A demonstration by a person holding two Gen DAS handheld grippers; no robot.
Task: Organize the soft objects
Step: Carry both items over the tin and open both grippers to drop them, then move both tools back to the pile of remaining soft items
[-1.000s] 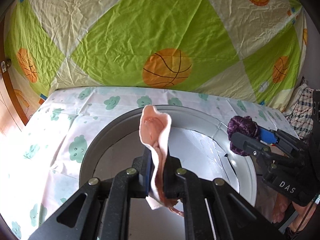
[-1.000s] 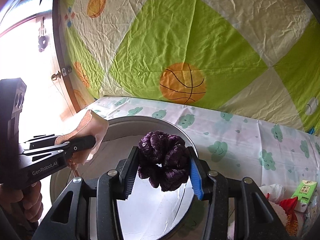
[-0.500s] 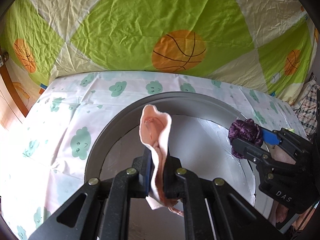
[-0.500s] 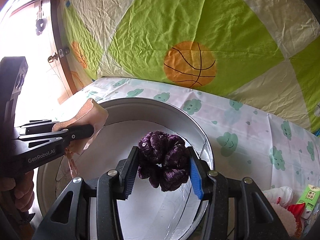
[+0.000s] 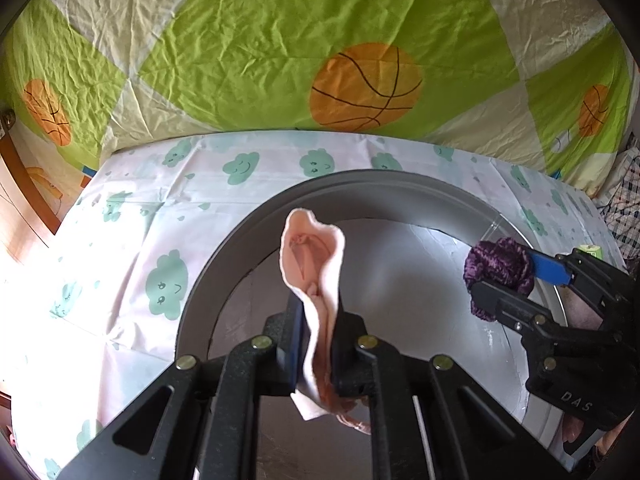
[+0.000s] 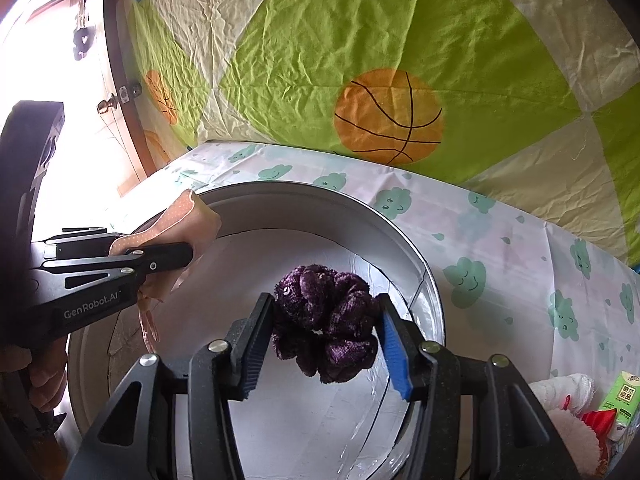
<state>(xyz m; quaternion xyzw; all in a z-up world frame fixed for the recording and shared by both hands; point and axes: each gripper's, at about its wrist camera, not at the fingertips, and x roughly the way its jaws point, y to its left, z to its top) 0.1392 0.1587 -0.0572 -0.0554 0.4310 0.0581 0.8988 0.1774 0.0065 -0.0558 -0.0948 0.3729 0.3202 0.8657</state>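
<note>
at the left, the left gripper (image 5: pixel 316 344) hangs over the near-left part of the round grey tub (image 5: pixel 400 188), its jaws nearly together with the folded pink cloth (image 5: pixel 316 264) between them; they have just been easing apart a touch, yet the pads seem to pinch the cloth, which stands up beyond the tips and trails below. the tub sits on the worktop under a cloud-print cover (image 5: pixel 168 216), with a green basketball sheet (image 5: pixel 248 48) hung at the far side.

further right, the right gripper (image 6: pixel 326 328) hovers over the middle of the tub, and its jaws have just been opening, now at a middling width. the purple scrunchie (image 6: pixel 326 316) lies between them, brushing both pads and sagging below, so the hold looks about gone, though i cannot tell if it is fully free.

by my reading both soft things have been brought above the tub and the drop is under way; neither rests on the white floor yet. at the far right a white towel roll (image 6: pixel 568 388) and other bits beside a green carton (image 6: pixel 624 396) remain outside it, likely left to sort.
</note>
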